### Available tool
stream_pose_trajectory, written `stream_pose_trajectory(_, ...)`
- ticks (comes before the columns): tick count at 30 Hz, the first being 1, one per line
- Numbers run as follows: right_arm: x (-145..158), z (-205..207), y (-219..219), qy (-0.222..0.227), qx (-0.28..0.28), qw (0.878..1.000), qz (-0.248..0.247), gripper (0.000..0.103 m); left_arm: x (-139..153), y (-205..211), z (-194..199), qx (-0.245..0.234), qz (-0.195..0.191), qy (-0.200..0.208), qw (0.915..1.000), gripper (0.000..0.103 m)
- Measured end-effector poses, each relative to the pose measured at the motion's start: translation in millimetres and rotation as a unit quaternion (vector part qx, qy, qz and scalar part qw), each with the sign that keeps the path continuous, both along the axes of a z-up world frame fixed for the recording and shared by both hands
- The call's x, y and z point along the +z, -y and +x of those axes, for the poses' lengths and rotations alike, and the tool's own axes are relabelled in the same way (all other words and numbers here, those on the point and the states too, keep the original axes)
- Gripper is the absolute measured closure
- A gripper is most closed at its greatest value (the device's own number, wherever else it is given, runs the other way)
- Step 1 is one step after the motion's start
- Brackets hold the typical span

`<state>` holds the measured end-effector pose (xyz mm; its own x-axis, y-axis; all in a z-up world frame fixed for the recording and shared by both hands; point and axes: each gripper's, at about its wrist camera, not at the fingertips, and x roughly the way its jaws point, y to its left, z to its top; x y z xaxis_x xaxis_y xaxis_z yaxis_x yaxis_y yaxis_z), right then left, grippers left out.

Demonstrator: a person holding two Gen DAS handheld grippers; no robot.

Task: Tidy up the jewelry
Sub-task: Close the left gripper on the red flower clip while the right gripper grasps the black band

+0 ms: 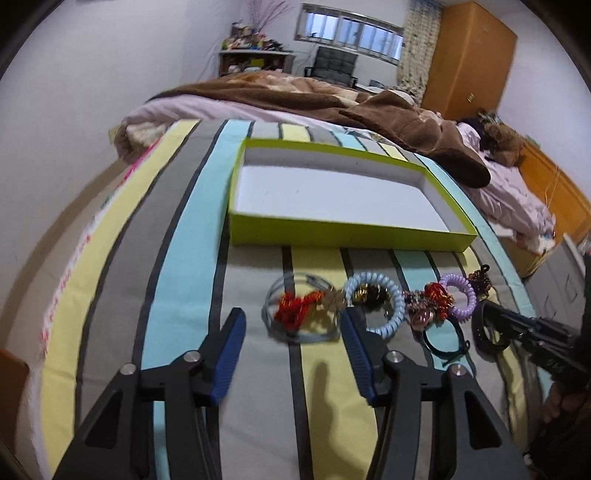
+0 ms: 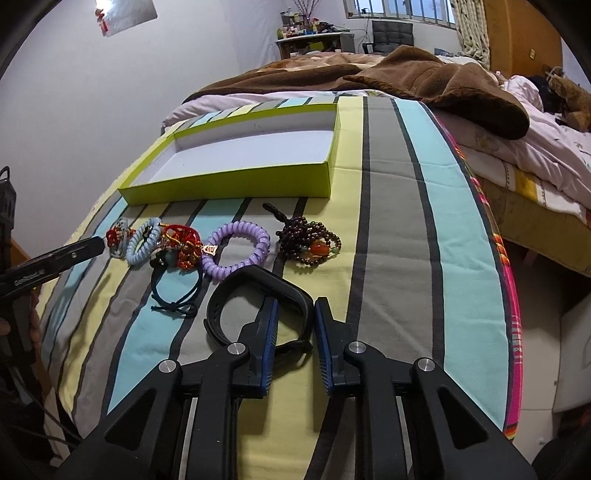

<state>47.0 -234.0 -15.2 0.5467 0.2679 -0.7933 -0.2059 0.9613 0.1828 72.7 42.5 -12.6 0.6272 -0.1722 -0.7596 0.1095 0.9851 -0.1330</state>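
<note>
A bed (image 2: 406,206) with a striped cover of grey, pale blue and yellow fills the middle of the room. On its far part lies a rumpled brown blanket (image 2: 424,77). Beyond the bed, against the far wall, a cluttered desk (image 1: 255,59) stands beside a dark chair (image 1: 334,62), under a long high window (image 1: 351,33) showing daylight. Right of the bed rises an orange wooden wardrobe (image 1: 469,62). The walls are plain white.

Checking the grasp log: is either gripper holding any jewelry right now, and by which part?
Nothing is held. The left gripper is open above the clear bangle; the right gripper is open around the black band's edge.
</note>
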Motion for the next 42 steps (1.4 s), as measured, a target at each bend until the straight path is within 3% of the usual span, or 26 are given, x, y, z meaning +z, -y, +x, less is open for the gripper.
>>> stream_pose_trajectory(6,1.0,-0.1,5.5,0.000,-0.011,1.000,0.017,0.086,-5.8,17.7,13.2,-0.058,0.058,-0.002,0.9966,0.067)
stream_pose_trajectory(11,0.7,1.9,8.3,-0.001,-0.015,1.000,0.026,0.086,-5.8,21.7,14.9,-0.073,0.062,-0.003,0.9954,0.079)
stream_pose_trajectory(16,-0.1,2.0,12.3,-0.002,-0.023,0.999,0.033,0.086,1.3,23.7,10.4,-0.083,0.078,0.015,0.9934,0.079)
stream_pose_trajectory(25,-0.6,4.0,13.6,-0.004,-0.024,0.999,0.039,0.086,-4.1,32.8,26.2,-0.107,0.104,-0.005,0.9888,0.079)
stream_pose_trajectory(28,-0.9,4.5,14.1,-0.004,-0.024,0.999,0.039,0.086,-8.7,36.4,29.1,-0.119,0.094,-0.016,0.9883,0.088)
stream_pose_trajectory(36,0.5,2.4,14.2,0.002,-0.028,0.999,0.046,0.086,-3.7,32.0,19.8,-0.104,0.075,-0.002,0.9917,0.091)
stream_pose_trajectory(42,9.0,-5.0,12.3,0.015,-0.026,0.998,0.051,0.086,13.0,15.3,9.6,-0.078,0.028,0.022,0.9963,0.092)
